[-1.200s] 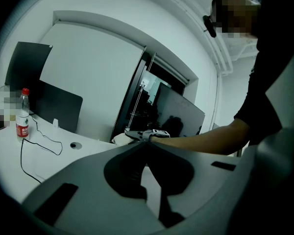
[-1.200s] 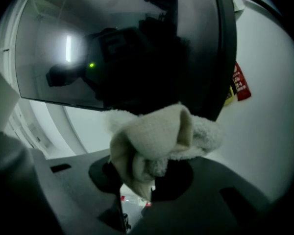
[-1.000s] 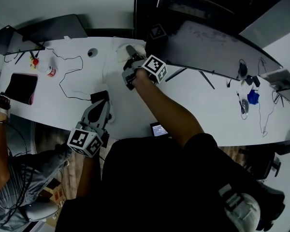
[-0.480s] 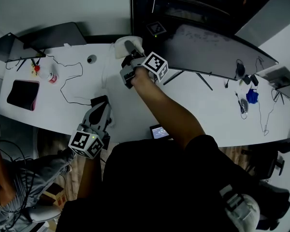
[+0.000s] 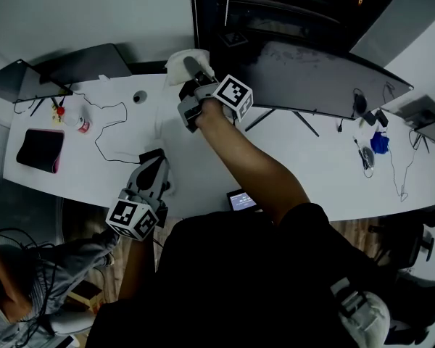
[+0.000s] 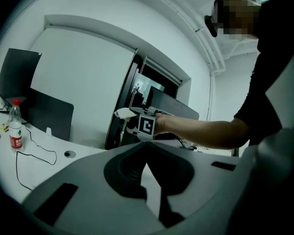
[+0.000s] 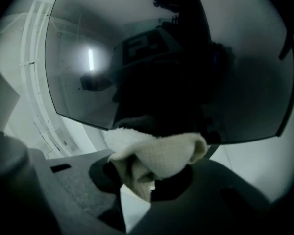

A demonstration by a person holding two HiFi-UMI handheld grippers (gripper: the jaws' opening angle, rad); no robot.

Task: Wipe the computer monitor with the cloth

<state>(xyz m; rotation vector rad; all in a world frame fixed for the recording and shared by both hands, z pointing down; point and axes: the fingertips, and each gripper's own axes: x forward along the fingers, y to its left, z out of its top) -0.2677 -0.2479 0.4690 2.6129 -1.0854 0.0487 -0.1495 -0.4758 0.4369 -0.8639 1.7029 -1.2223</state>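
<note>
The right tool (image 5: 191, 78) is clamped on the cloth (image 5: 181, 62), which has been raised from the desk (image 5: 312, 167) to the left end of the monitor (image 7: 186, 58). Contact cannot be told; wiping is judged imminent. The left tool (image 5: 154, 170) is kept closed and empty, near.

Right gripper (image 7: 146, 192) view: the cloth (image 7: 157, 155) is draped right over the jaw tips, so they're buried. The monitor (image 7: 186, 58) runs off into the dark rim at top and right, and its screen is mostly black reflection. Head view now: the torso (image 5: 246, 281) blocks the near edge of the desk (image 5: 312, 165). The arm (image 5: 254, 165) covers part of a small lit screen (image 5: 239, 199), and the blue bits (image 5: 379, 144) far right are too small to name.
</note>
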